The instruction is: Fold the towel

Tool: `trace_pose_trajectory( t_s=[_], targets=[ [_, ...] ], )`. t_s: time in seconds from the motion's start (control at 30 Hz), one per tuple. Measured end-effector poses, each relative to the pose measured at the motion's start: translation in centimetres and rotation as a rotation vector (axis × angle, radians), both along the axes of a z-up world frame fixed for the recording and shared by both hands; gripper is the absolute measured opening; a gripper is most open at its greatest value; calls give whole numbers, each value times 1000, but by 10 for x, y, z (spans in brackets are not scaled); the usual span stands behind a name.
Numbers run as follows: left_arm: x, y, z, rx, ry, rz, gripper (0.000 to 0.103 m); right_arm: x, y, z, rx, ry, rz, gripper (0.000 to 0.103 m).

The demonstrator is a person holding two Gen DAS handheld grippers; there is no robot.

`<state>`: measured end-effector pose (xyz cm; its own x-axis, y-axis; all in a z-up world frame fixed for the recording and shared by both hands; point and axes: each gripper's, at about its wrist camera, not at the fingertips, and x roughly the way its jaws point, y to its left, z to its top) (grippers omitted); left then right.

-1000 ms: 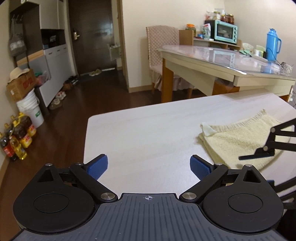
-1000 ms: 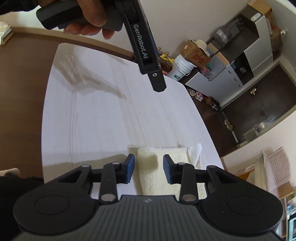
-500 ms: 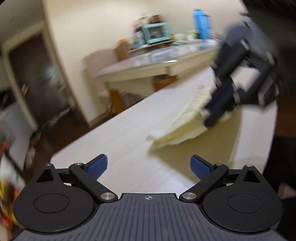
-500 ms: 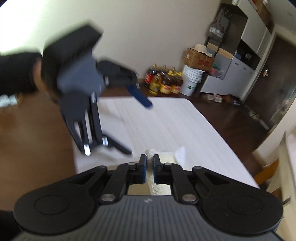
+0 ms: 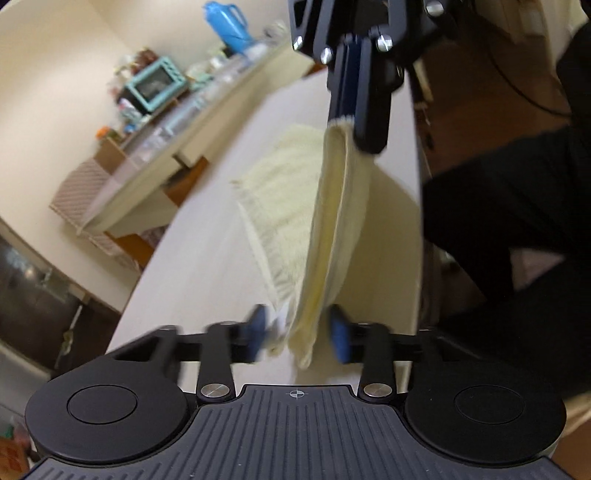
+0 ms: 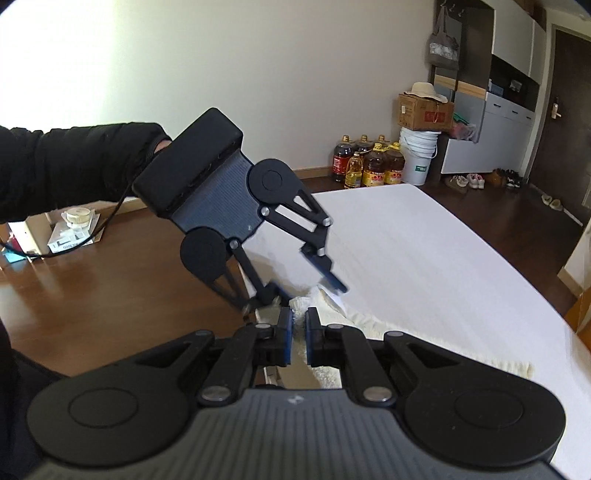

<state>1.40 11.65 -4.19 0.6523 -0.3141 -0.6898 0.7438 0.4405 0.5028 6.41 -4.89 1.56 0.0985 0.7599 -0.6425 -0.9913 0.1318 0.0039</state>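
Pale yellow terry towel (image 5: 332, 206): soft, light, sagging over white table (image 5: 207, 258); right gripper (image 5: 360, 122) fingers clamping one corner, left gripper (image 5: 299, 334) fingers closing around another.

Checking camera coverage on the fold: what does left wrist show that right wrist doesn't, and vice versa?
Left wrist only: the right gripper from outside, shut on the towel's upper edge; the cloth hanging from it towards the left gripper, whose jaws are closing around the lower edge; a teal oven and blue flask.

Right wrist only: the left gripper from outside, a black sleeve holding it; oil bottles, white bucket, cardboard box.

Both: the towel, both grippers, the white table.
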Motion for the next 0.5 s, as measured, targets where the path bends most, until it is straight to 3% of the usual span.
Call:
trace_pose_trajectory(
  t_s=[0.27,0.4,0.5],
  targets=[
    [1,-21,33,95,124,-73,10,-2,-31,-4,65,78,-35,8],
    [4,-33,54,142,158,-109,10,17,-63,-4,176,149,-153,8],
    [33,-50,69,200,177,-144,10,34,-82,-6,239,177,-256,8]
  ],
)
